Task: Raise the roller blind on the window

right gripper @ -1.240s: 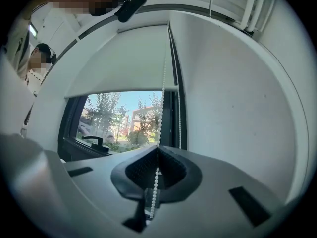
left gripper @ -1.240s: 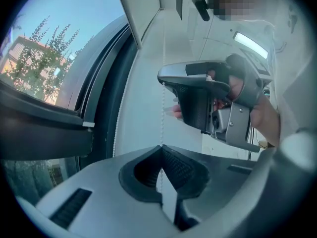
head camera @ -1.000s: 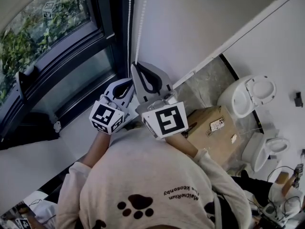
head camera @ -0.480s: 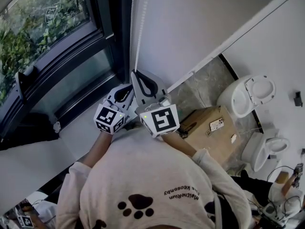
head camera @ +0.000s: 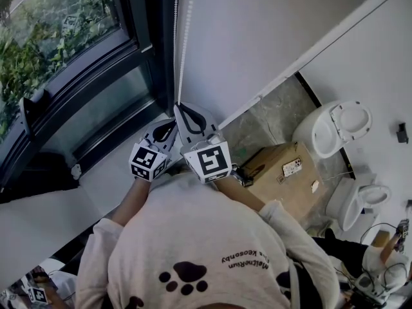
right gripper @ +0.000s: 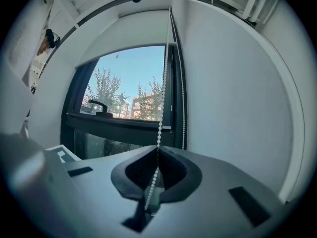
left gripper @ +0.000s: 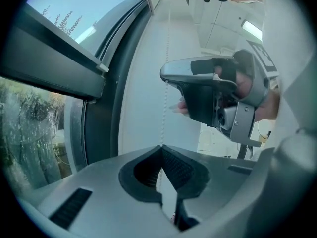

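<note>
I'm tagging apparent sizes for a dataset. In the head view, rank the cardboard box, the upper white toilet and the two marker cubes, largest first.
1. cardboard box
2. upper white toilet, close behind
3. right marker cube
4. left marker cube
The cubes are nearer the camera, so true sizes stay unsure.

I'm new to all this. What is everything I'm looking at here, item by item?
window: one, dark frame, left, greenery outside
window handle: one, black, on the frame
bead chain: two strands, white, beside the window
cardboard box: one, brown, on the floor
toilets: two, white, floor at right
shirt: one, pale, paw print, on the person
left hand-held gripper: one, grey, shut on the bead chain
right hand-held gripper: one, grey, shut on the bead chain higher up
</note>
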